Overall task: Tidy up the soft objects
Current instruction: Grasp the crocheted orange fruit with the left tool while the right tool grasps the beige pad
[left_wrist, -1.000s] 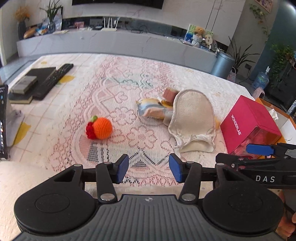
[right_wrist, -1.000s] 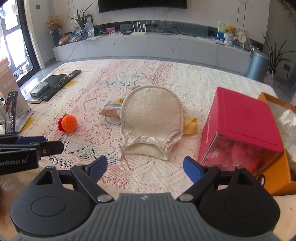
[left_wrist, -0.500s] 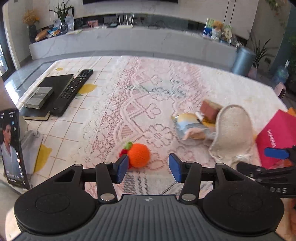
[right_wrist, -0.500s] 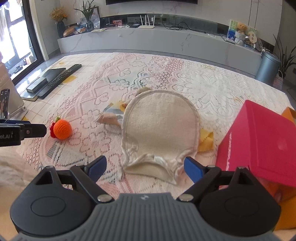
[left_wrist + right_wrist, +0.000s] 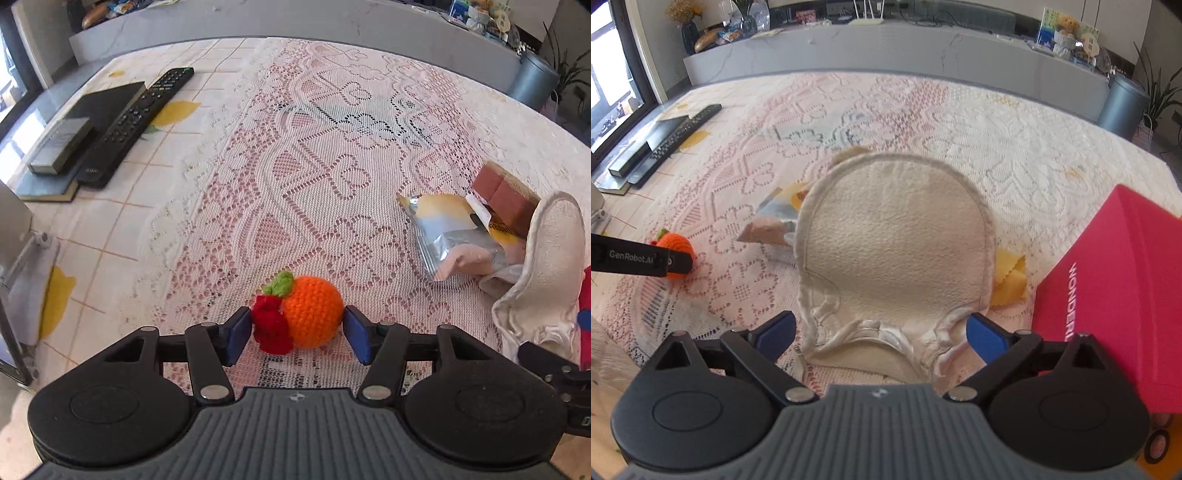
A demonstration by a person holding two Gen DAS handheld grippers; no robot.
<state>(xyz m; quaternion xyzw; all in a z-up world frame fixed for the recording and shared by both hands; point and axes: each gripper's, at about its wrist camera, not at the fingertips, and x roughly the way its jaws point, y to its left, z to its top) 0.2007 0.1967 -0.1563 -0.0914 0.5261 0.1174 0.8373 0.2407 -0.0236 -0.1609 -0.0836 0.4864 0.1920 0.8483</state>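
Both tools are lining up for a pick at once. The left hand-held gripper [image 5: 298, 334] has just spread its jaws further and now brackets the crocheted orange [image 5: 312, 312], which sits on the lace-covered desk [image 5: 314, 155]; the pads look just beside it, not pressing. The right hand-held gripper [image 5: 881, 332], also just widened (close to its fullest), straddles the cuff of the cream bath mitt [image 5: 897, 251]. Next, I judge: lower slightly, then close gently on each.
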